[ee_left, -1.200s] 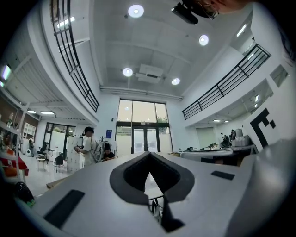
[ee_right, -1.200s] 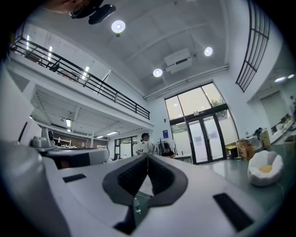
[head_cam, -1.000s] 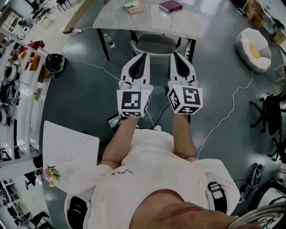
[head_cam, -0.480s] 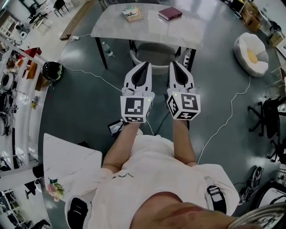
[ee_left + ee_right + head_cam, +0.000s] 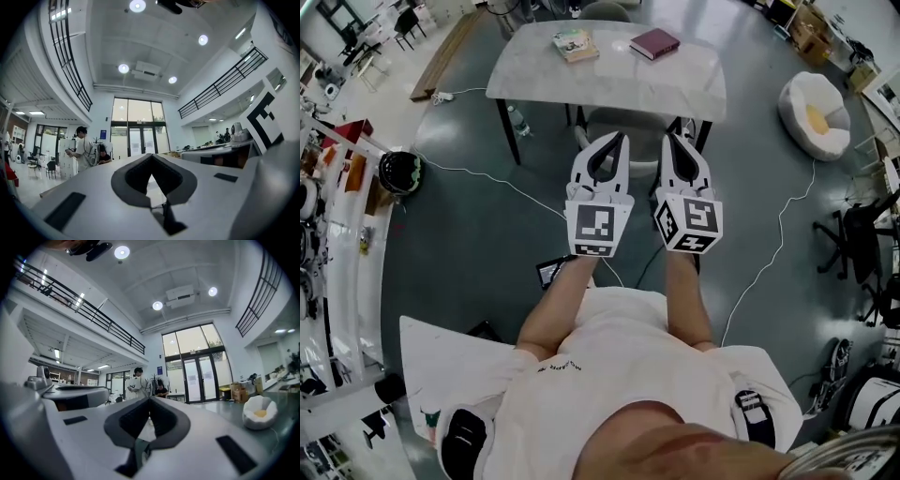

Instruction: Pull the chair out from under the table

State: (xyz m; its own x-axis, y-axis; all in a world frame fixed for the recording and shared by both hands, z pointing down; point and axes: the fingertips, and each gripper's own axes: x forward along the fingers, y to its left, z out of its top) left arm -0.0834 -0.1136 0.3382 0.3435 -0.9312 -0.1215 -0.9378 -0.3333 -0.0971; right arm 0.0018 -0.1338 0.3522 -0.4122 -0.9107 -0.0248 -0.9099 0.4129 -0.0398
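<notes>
Grey floor [image 5: 469, 220], chair [image 5: 623, 122] under table [image 5: 609, 80], left tongs [image 5: 617, 139], right tongs [image 5: 672, 140] closed

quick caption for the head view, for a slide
Head view: shut, empty left gripper and right gripper held out toward the chair tucked under the marble table.

Head view is bright and even, with soft shadow only under the desk [image 5: 609, 75], mild sheen on the grey floor [image 5: 478, 206], and strong barrel bend toward the edges. Both gripper views are fisheye with black vignetted corners; round ceiling lights [image 5: 137, 5] blow out and the glass doors [image 5: 138, 126] glare white with daylight. Near foreground soft, far hall fairly sharp.
</notes>
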